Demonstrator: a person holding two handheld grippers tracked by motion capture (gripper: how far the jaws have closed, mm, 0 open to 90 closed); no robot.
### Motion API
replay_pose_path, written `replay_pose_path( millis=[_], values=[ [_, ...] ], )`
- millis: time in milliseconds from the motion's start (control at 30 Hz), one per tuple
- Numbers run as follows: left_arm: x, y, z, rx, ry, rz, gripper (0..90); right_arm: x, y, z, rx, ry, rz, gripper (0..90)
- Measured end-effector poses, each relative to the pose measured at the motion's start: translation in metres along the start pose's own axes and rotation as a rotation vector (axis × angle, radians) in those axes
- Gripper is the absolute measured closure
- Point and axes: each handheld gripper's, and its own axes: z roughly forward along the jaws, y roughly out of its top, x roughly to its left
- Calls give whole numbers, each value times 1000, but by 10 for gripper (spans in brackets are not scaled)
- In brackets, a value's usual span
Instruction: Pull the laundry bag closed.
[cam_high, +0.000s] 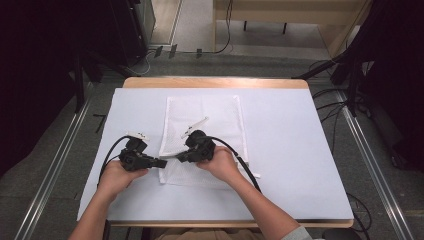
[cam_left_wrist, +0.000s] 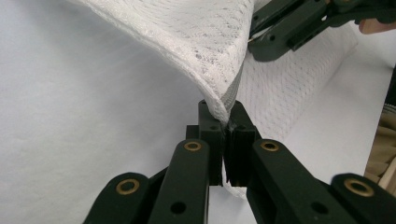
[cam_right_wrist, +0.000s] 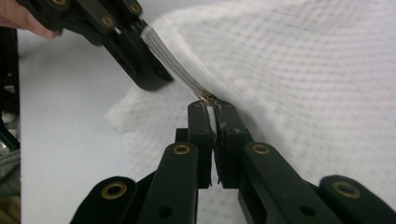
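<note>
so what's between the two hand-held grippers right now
A short raised stretch of the white mesh bag's zipper edge, pinched by the left hand-held gripper and right hand-held gripper; both gripper views show it.

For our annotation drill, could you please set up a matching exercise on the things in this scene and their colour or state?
Column one:
1. mesh bag
2. left gripper
3. right gripper
4. table cover

Column two:
A. pale, flat, spread over the wooden table
B. shut on the bag's zipper pull
C. white, netted, one edge lifted
D. shut on the bag's edge by the zipper

Pairs: 1-C, 2-D, 3-B, 4-A
</note>
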Motion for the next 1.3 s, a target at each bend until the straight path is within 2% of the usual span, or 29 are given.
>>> replay_pose_path(
  millis=[167, 300, 433, 633, 767, 933, 1000, 1100, 1300],
  values=[
    [0, -1, 0, -8, -21, 0, 882, -4, -5, -4, -3, 3, 10, 883],
    [1, -2, -1, -9, -10, -5, 882, -5, -6, -5, -1, -2, 8, 883],
    [0, -2, 0, -8, -14, 3, 881, -6, -8, -7, 2, -2, 19, 883],
    [1, -3, -2, -9, -17, -3, 881, -6, -12, -12, 10, -15, 6, 883],
    [0, -2, -1, -6, -10, 1, 881, -11, -17, -17, -3, -10, 27, 882],
    [0, -3, -1, -2, -1, 17, 879, -11, -21, -18, 10, -9, 20, 882],
    [0, -3, -1, -8, -5, 20, 879, -10, -22, -20, -1, -12, 15, 882],
    [0, -3, -4, -28, -35, 12, 879, -11, -23, -22, -19, -8, 24, 882],
    [-2, -4, -2, -11, -9, 26, 879, -11, -24, -22, -18, -3, 16, 881]
  ],
)
